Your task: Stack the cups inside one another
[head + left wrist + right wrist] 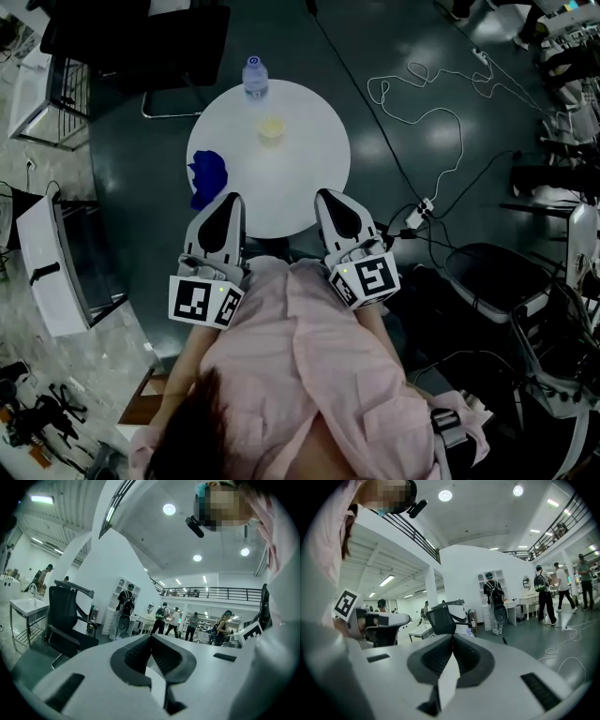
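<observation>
Currently the left hand-held gripper [229, 199] and right hand-held gripper [330, 197] are closed, empty, at the desk's [309, 187] near edge. Beyond them, the yellowish cups [272, 127] stand as one pile, seemingly already nested.

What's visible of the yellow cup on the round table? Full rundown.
The cup is small, pale yellow and looks like translucent plastic, seen from above as a round rim. It stands upright, mouth up, on the white round table, on the side far from the person. The water bottle stands just beyond it, apart from it; the blue cloth lies well off at the table's left edge. Only the tabletop touches it. Whether it is one cup or several nested cannot be told.
</observation>
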{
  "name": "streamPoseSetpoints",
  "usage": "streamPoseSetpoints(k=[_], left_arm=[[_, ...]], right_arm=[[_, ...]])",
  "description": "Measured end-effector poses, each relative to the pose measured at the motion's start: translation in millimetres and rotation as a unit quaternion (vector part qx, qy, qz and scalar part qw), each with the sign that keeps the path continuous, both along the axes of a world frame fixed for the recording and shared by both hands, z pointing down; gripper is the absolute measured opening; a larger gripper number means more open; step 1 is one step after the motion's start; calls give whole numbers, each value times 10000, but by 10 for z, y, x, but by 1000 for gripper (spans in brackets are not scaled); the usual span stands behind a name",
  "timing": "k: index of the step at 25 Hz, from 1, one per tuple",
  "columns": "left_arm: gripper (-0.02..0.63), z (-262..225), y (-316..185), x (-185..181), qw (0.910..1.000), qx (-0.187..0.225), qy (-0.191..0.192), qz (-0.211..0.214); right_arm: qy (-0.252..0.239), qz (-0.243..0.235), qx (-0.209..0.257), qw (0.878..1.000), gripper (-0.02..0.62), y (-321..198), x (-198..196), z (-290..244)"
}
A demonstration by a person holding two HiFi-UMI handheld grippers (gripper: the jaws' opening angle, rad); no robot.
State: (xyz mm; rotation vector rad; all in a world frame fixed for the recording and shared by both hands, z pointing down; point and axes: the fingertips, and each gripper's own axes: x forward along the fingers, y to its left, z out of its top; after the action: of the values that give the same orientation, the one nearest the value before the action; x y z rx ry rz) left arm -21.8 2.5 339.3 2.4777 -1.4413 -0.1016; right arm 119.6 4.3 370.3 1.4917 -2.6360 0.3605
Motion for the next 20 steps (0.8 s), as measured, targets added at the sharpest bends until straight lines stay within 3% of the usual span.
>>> streamPoseSetpoints(k=[6,20], left_arm=[[18,33,43,87,9999,-39,35,153],[18,62,35,57,9999,9,15,133]], right_arm=[[-137,-98,-160,9997,31,22,-36,82],[-1,-348,8,9994,32,29,-167,90]])
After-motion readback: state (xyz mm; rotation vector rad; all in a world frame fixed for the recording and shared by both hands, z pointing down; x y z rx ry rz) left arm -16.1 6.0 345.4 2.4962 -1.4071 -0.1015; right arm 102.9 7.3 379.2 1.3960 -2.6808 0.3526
